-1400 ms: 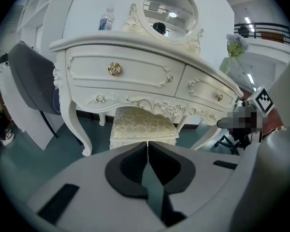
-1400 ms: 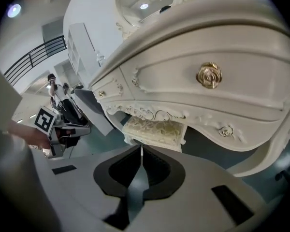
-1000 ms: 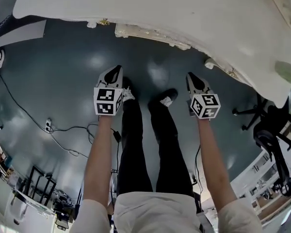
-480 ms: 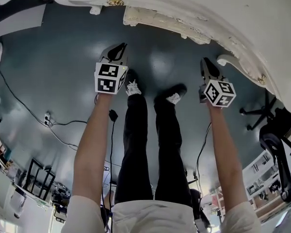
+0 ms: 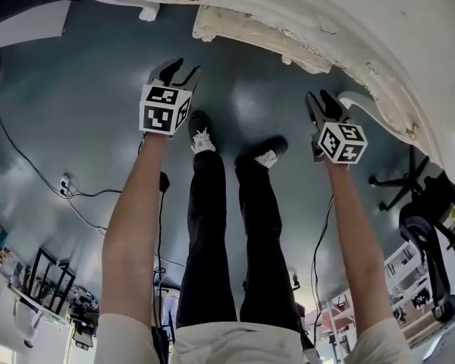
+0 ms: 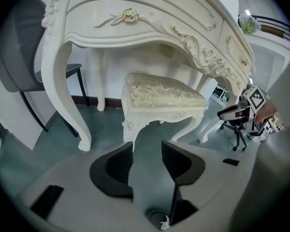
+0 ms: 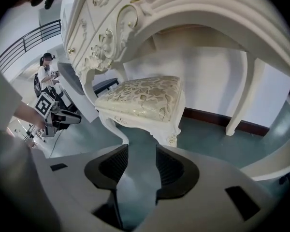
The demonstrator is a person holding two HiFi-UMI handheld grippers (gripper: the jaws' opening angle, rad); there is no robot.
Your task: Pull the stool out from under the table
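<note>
The cream upholstered stool [image 6: 162, 98] stands tucked under the ornate white table [image 6: 135, 18], a short way ahead of both grippers. In the head view only its carved front edge [image 5: 250, 32] shows below the table's rim [image 5: 379, 21]. My left gripper [image 6: 147, 161] is held above the floor in front of the stool's left front leg, and its jaws are opening with nothing between them. My right gripper [image 7: 141, 166] faces the stool [image 7: 145, 98] from the other side, its jaws also opening on empty air. Neither gripper [image 5: 172, 73] [image 5: 324, 106] touches the stool.
The table's curved legs [image 6: 63, 95] [image 7: 239, 105] flank the stool. A black office chair [image 5: 421, 203] stands at the right, and cables [image 5: 61, 188] trail over the dark floor at the left. A dark chair [image 6: 19, 57] sits left of the table. A person [image 7: 46, 76] stands far off.
Both grippers have moved forward toward the table's edge, and the view has tipped further under it. Both pairs of jaws, shut before, now stand apart.
</note>
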